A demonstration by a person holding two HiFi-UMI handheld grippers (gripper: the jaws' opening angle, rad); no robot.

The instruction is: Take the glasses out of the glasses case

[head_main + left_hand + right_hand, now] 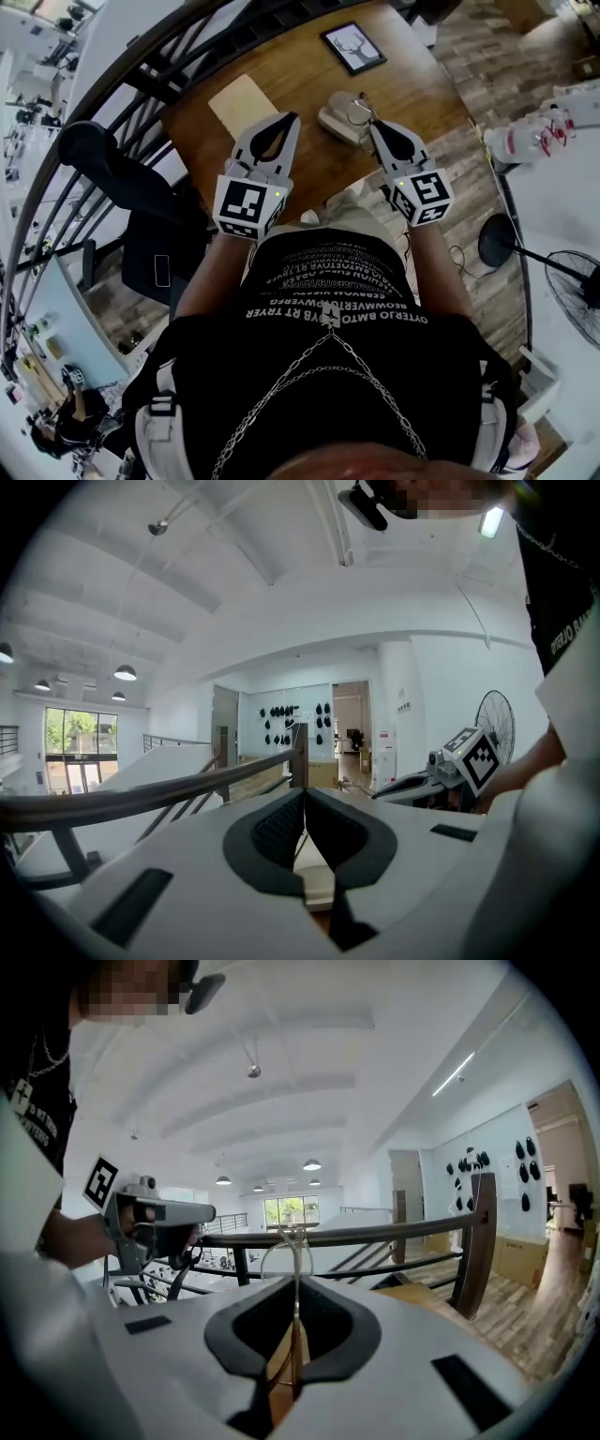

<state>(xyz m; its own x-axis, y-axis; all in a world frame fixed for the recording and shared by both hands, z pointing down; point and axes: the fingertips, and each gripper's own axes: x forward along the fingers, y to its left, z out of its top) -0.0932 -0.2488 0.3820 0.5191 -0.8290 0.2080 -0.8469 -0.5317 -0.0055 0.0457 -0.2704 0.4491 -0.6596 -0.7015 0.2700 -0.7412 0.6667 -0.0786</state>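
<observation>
An open, pale glasses case (339, 120) lies on the round wooden table (309, 80). My right gripper (374, 126) hangs just right of the case, raised off the table. In the right gripper view its jaws (296, 1283) are shut on thin wire-framed glasses (295, 1241), and a lens loop sticks out past the tips. My left gripper (289, 120) is held left of the case, its jaws (304, 797) shut with nothing between them. Each gripper shows in the other's view: the right gripper (417, 785) and the left gripper (164, 1213).
A tan board (242, 101) lies on the table left of the case, and a framed deer picture (353, 47) at its far side. A dark railing (141, 80) curves round the table. A black chair (122, 187) stands at left, a floor fan (577, 281) at right.
</observation>
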